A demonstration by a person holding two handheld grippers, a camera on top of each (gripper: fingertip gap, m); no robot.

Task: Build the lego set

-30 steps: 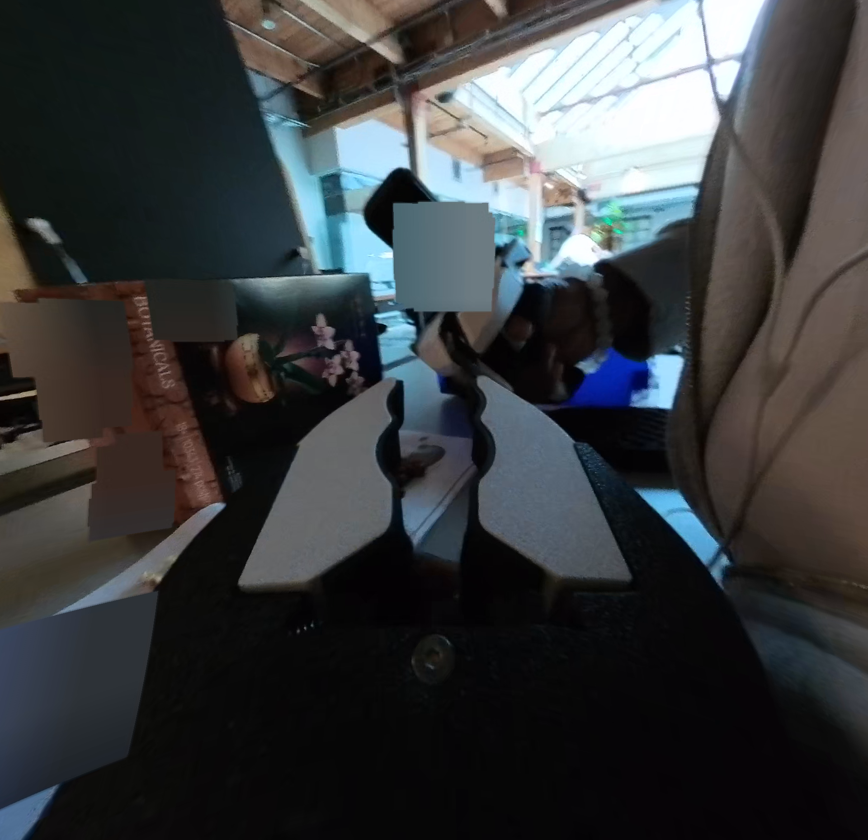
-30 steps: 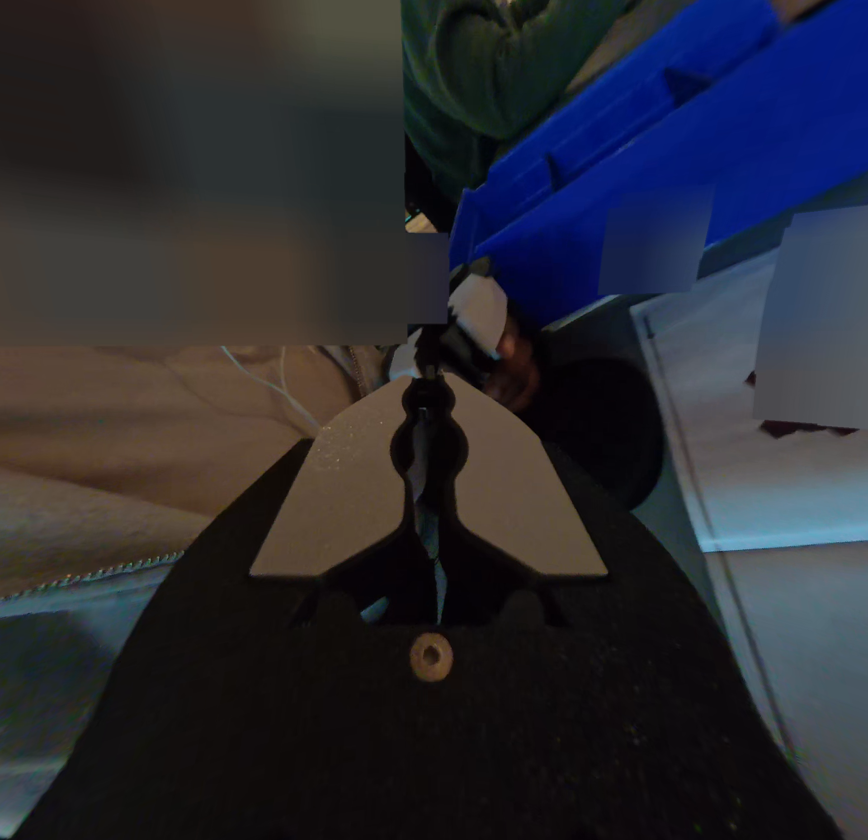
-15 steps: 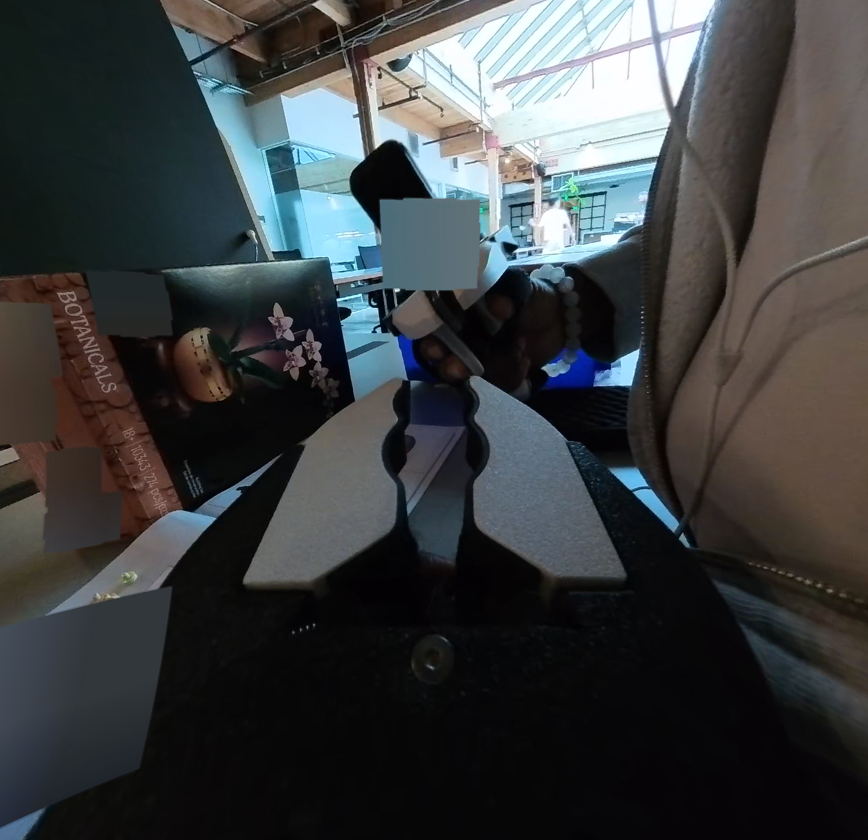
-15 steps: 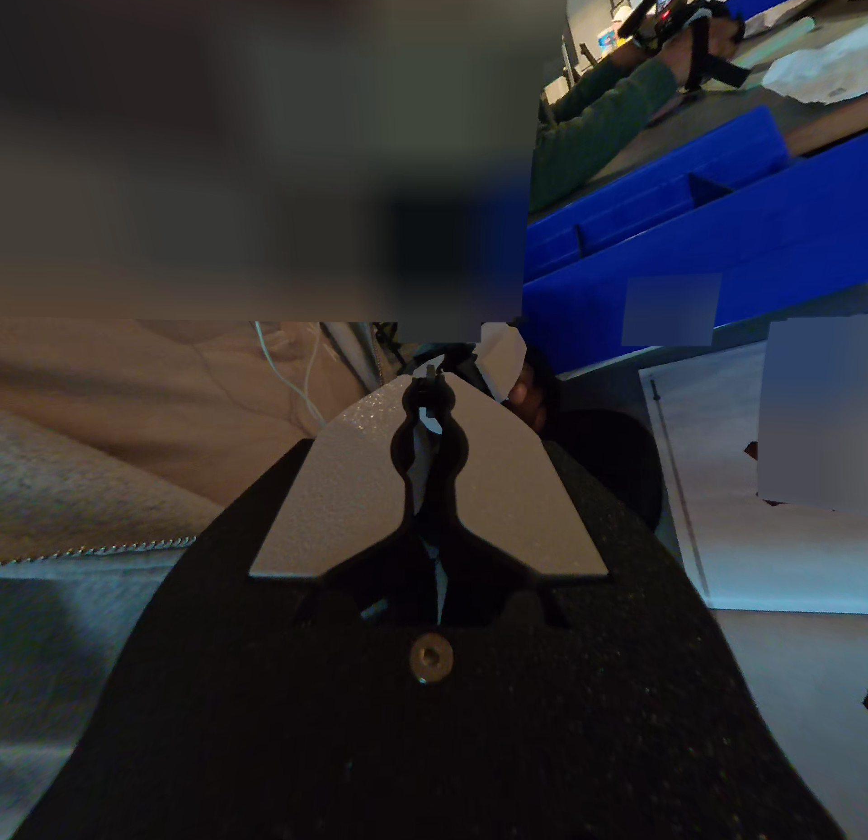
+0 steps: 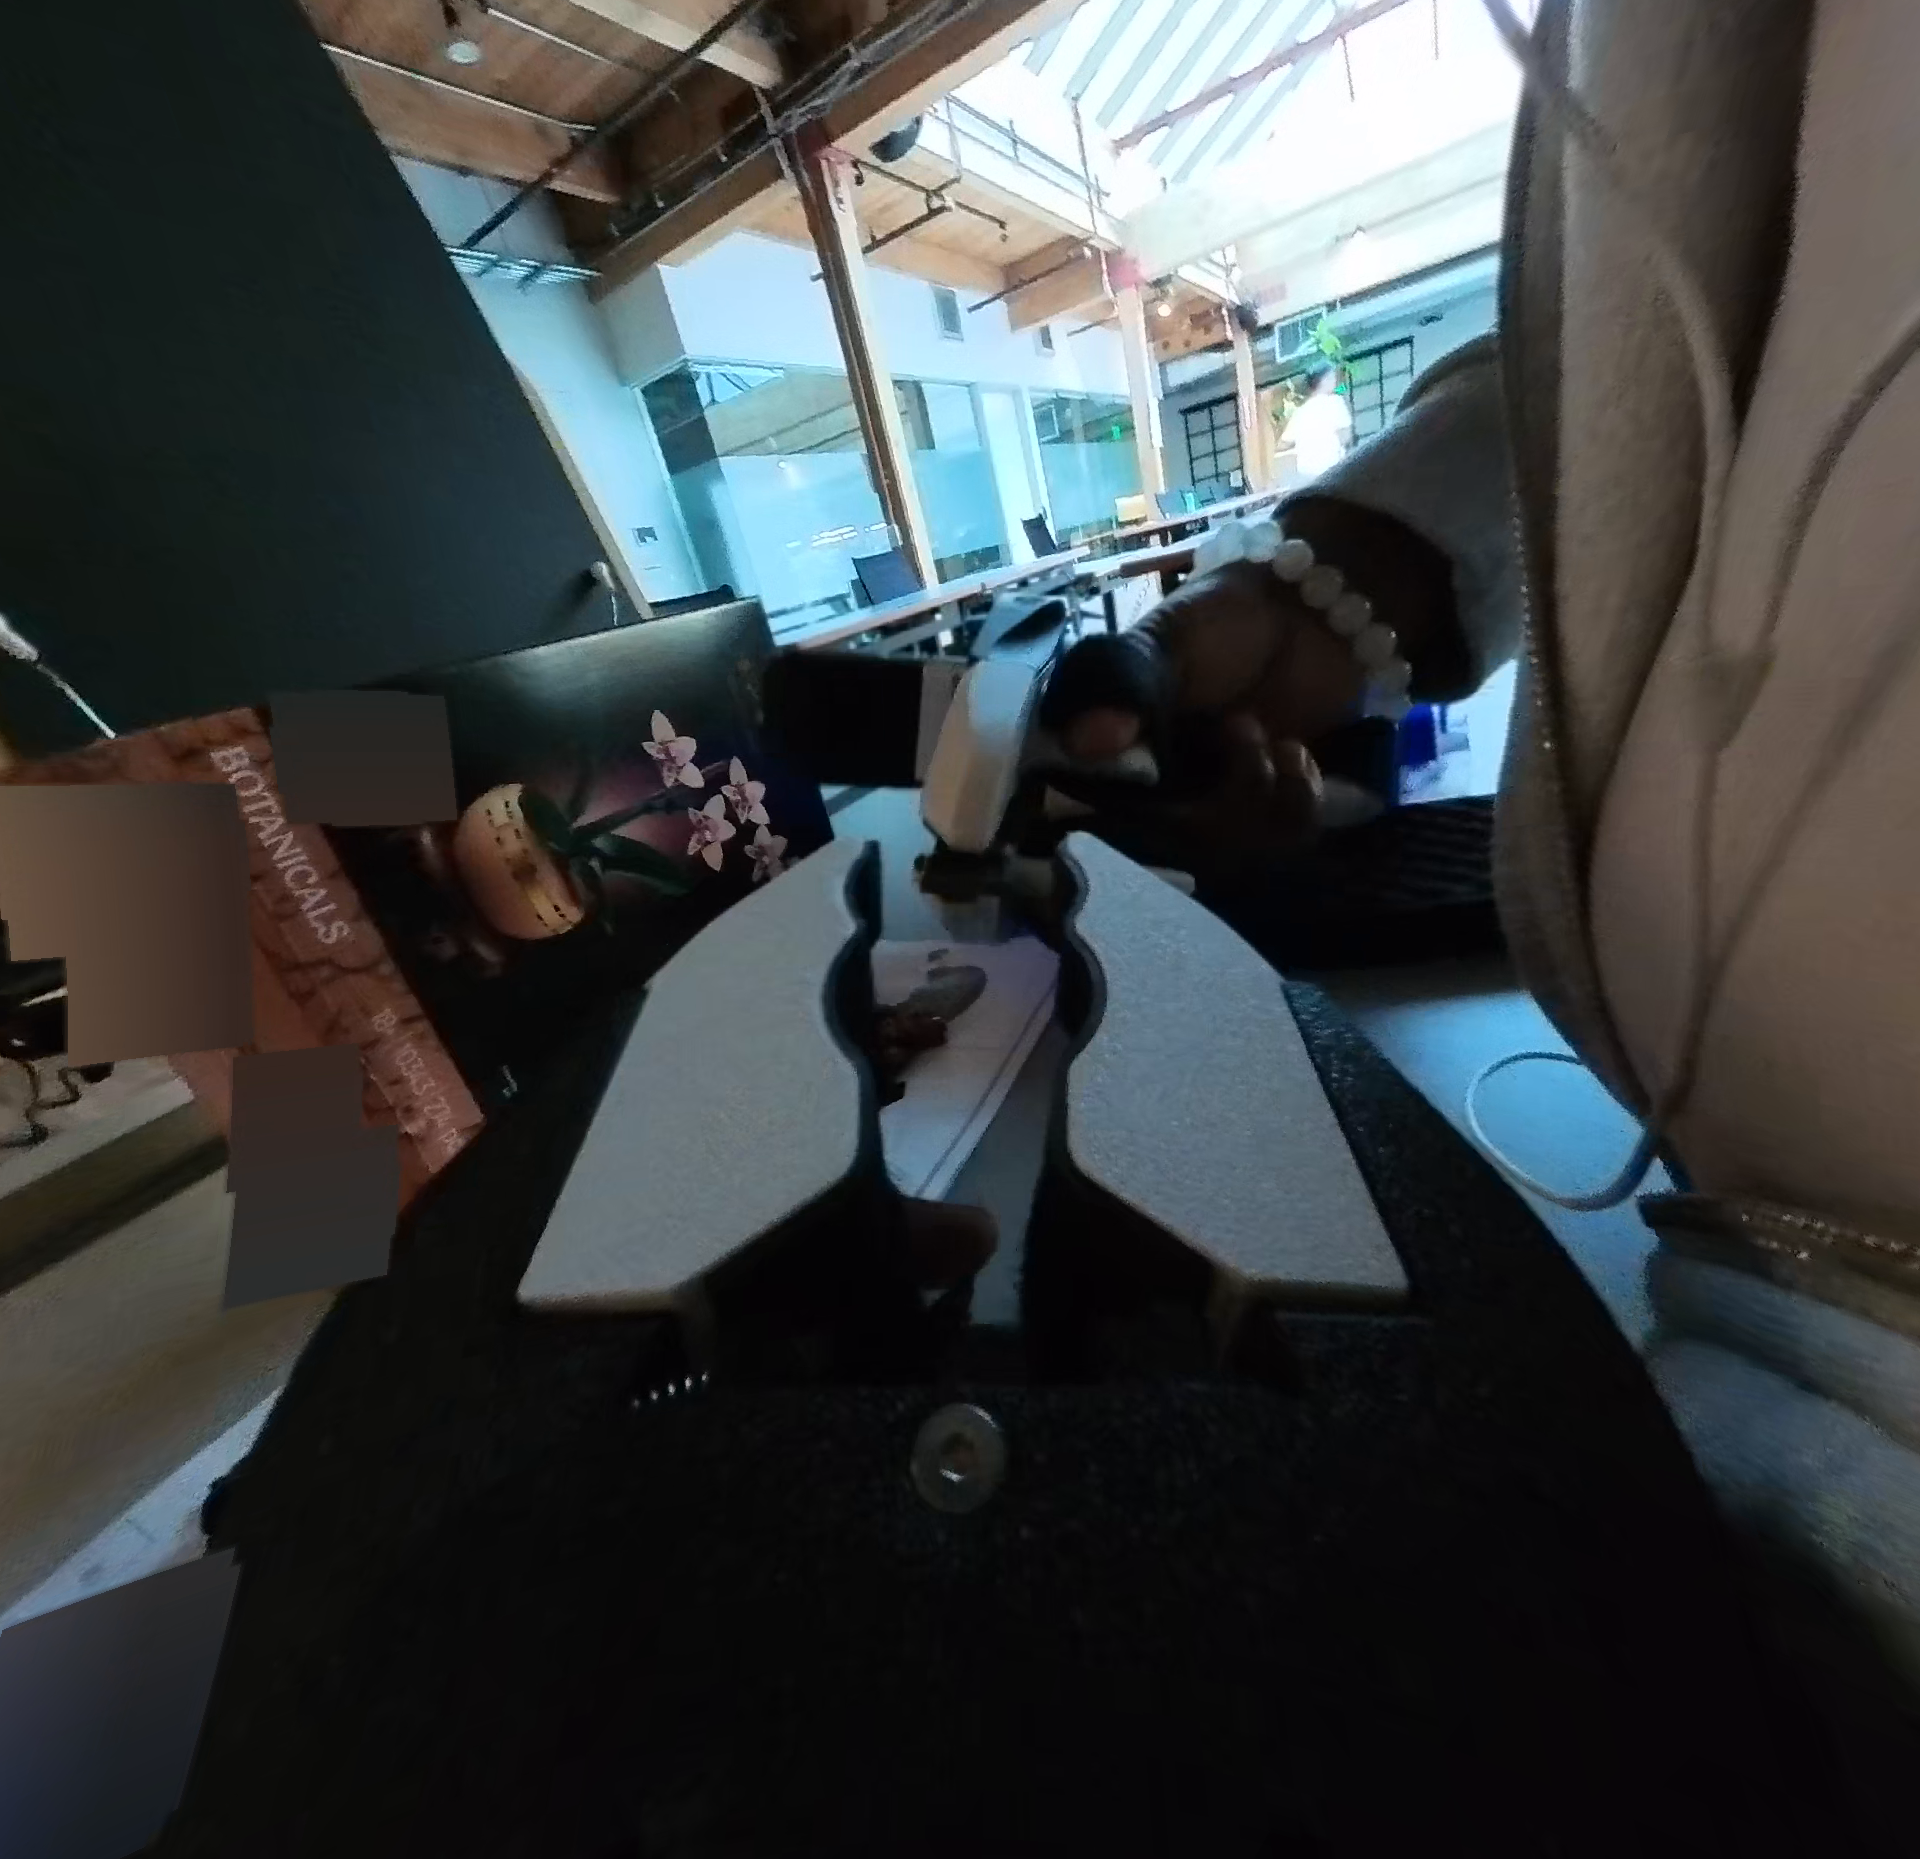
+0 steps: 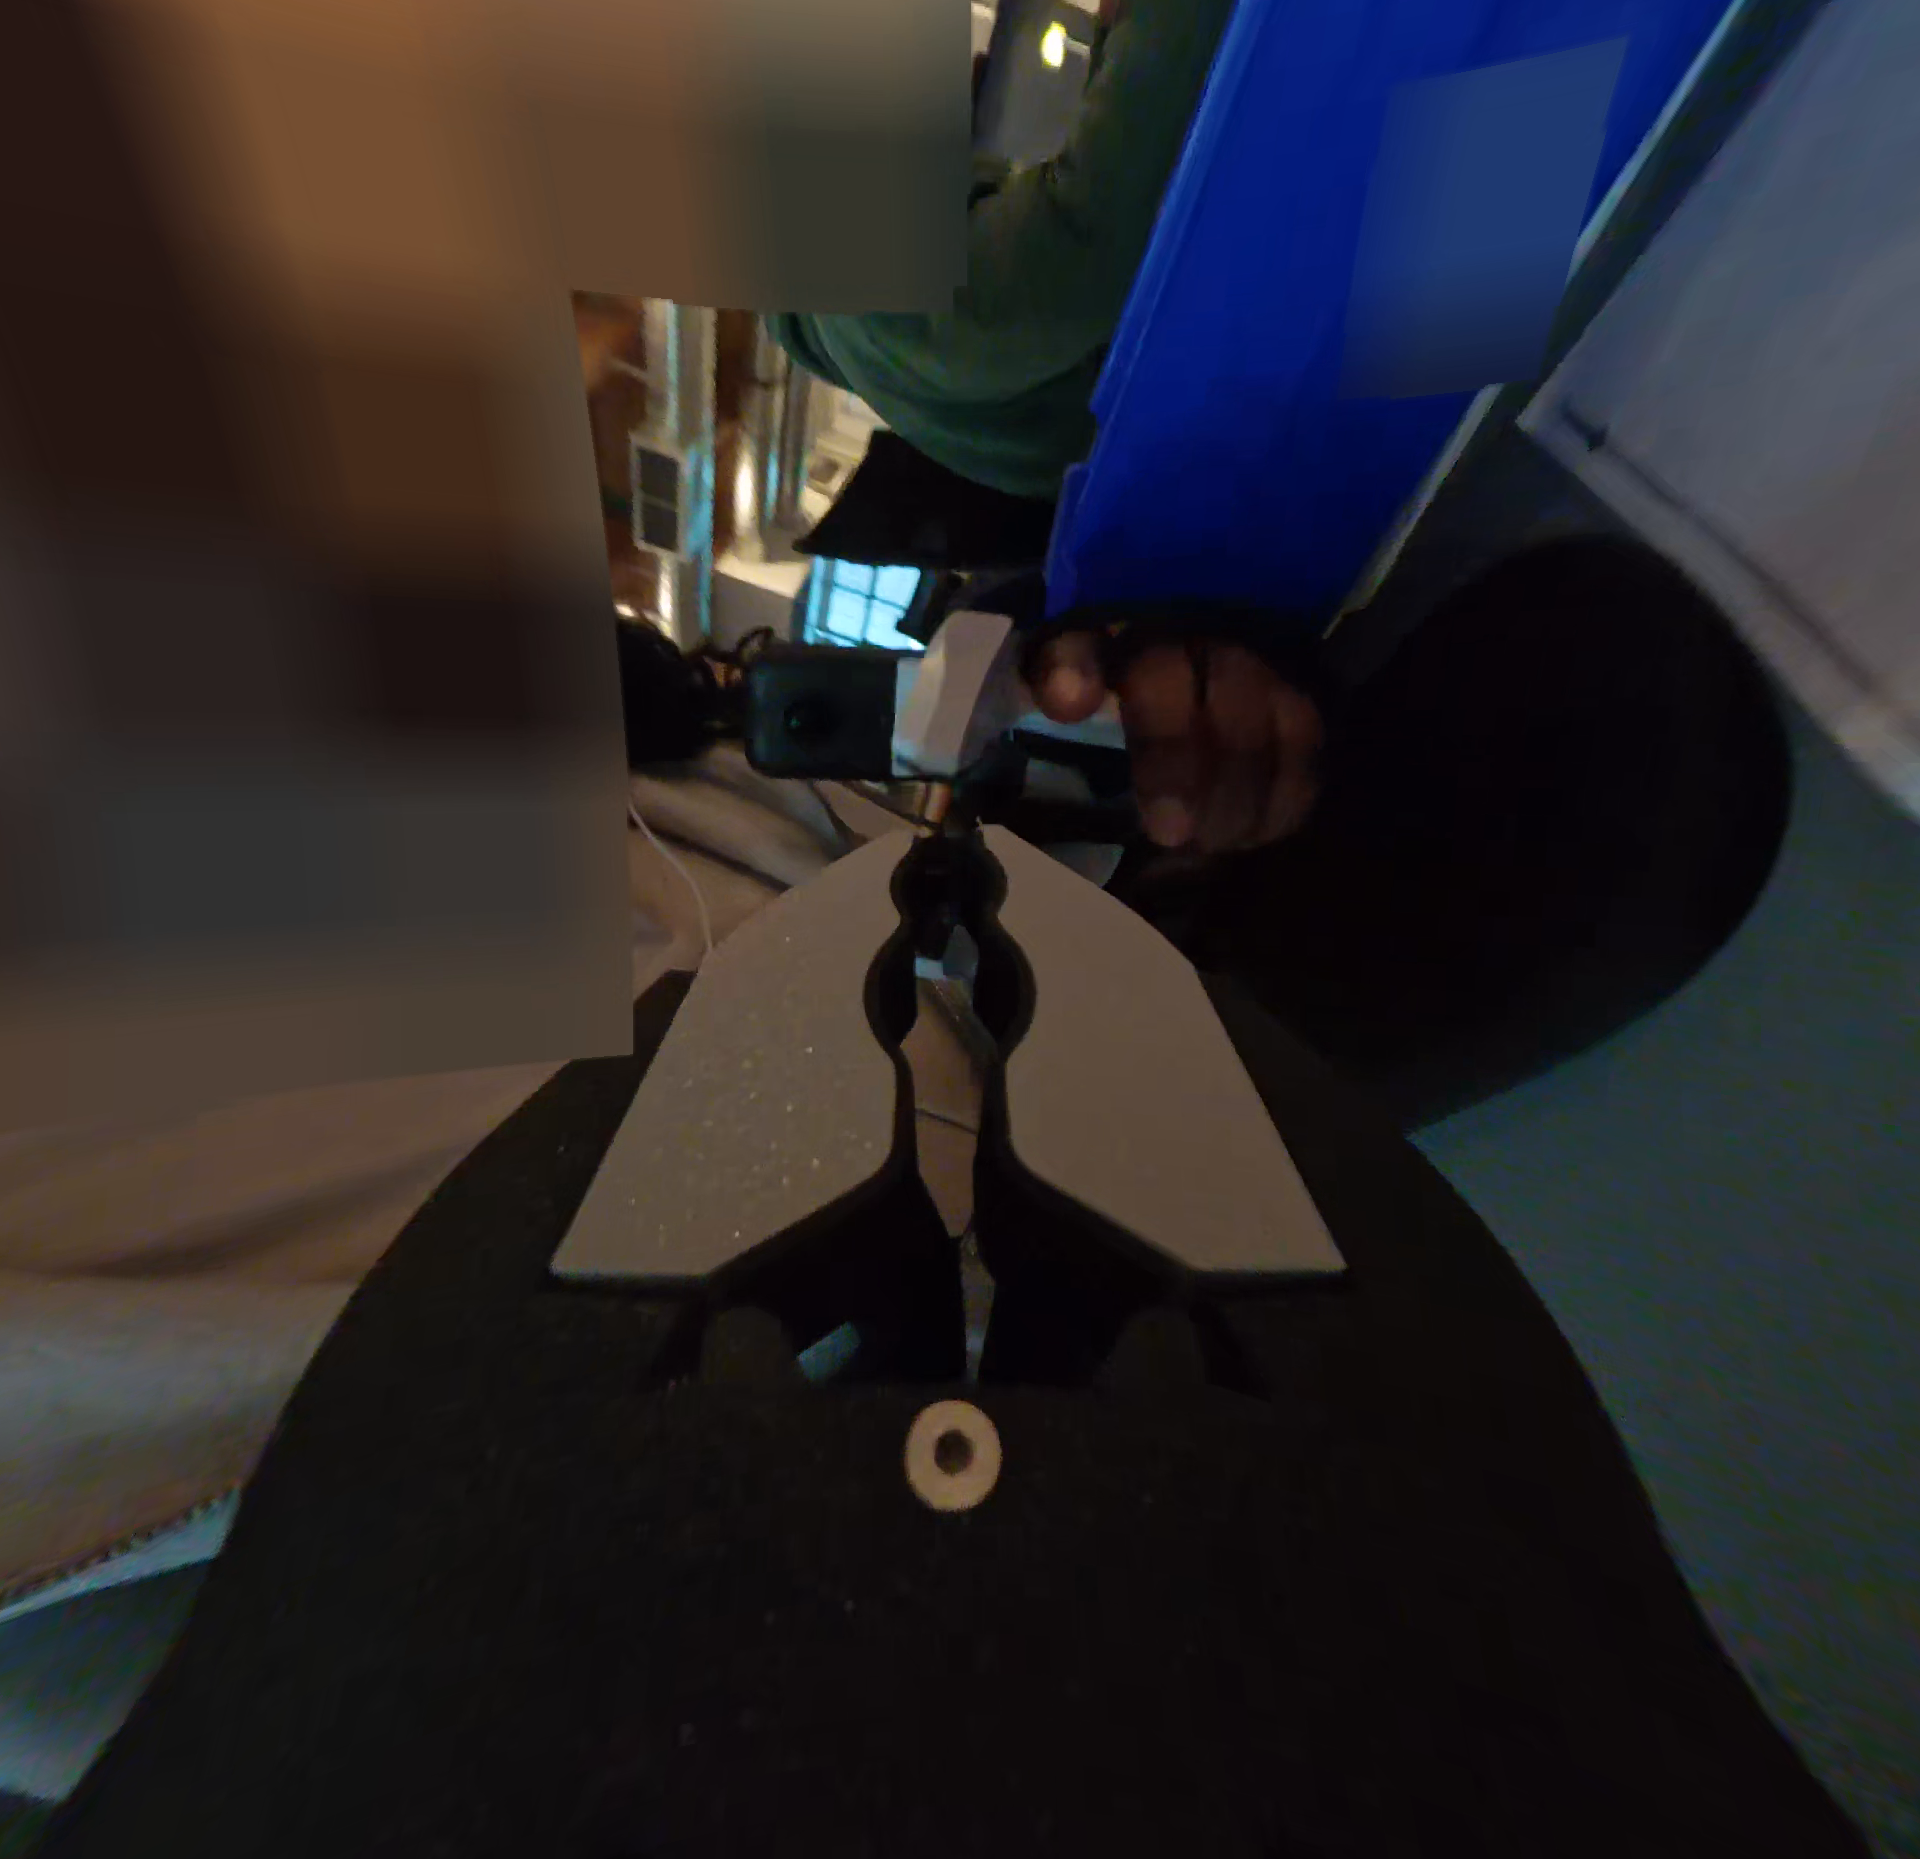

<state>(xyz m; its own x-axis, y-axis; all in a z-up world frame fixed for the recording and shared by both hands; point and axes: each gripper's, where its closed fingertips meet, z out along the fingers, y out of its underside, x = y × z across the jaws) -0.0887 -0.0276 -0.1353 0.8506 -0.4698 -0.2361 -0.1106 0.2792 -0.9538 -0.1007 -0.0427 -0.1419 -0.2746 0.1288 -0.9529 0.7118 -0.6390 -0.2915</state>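
Wooden ceiling beams and a bright skylight (image 5: 1195,95) span the hall behind; left gripper (image 5: 966,864) stands parted with nothing between its grey fingers (image 5: 727,1061), above a white printed sheet (image 5: 935,1082), facing the right gripper (image 6: 951,843), whose fingertips meet shut beside a blue plastic bin (image 6: 1299,303)

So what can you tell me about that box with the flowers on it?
The flower box is dark, nearly black, and looks like glossy cardboard. Its front shows pale pink orchids on a stem and a round cream pot. One side is reddish brown with pale lettering. It stands tilted on the white table, left of and beyond the open left gripper, not touching it. Grey patches hide parts of it.
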